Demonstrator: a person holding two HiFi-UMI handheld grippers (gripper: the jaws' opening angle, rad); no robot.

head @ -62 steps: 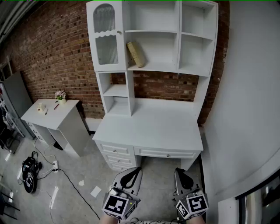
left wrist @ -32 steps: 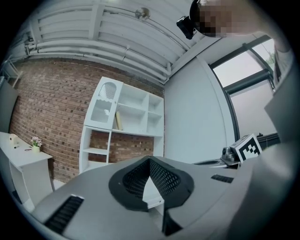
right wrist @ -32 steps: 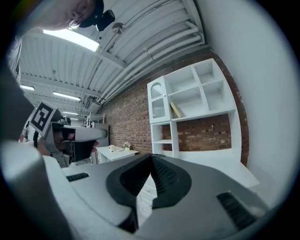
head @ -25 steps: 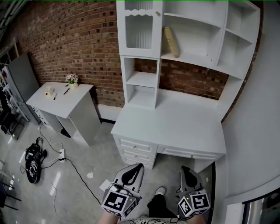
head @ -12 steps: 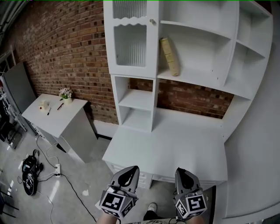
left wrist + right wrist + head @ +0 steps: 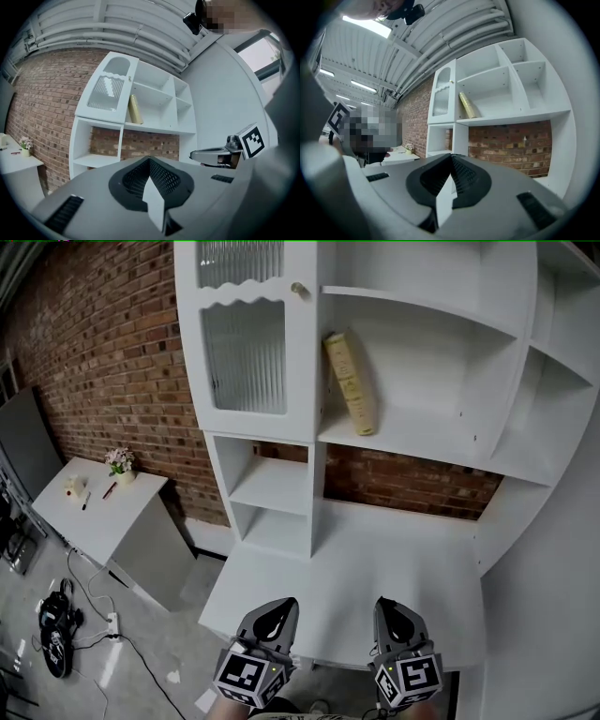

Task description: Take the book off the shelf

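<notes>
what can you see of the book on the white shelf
The book is a thick, closed volume with a pale yellow-tan cover and faint markings too small to read. It stands tilted in the wide open compartment, its bottom edge on the shelf board and its top leaning left, apparently against the white partition. It is alone there; nothing else touches it.

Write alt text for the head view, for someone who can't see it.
A tan book stands tilted at the left end of an open shelf in a white shelf unit over a desk. The left tool and right tool, shut and empty, are low in front.
</notes>
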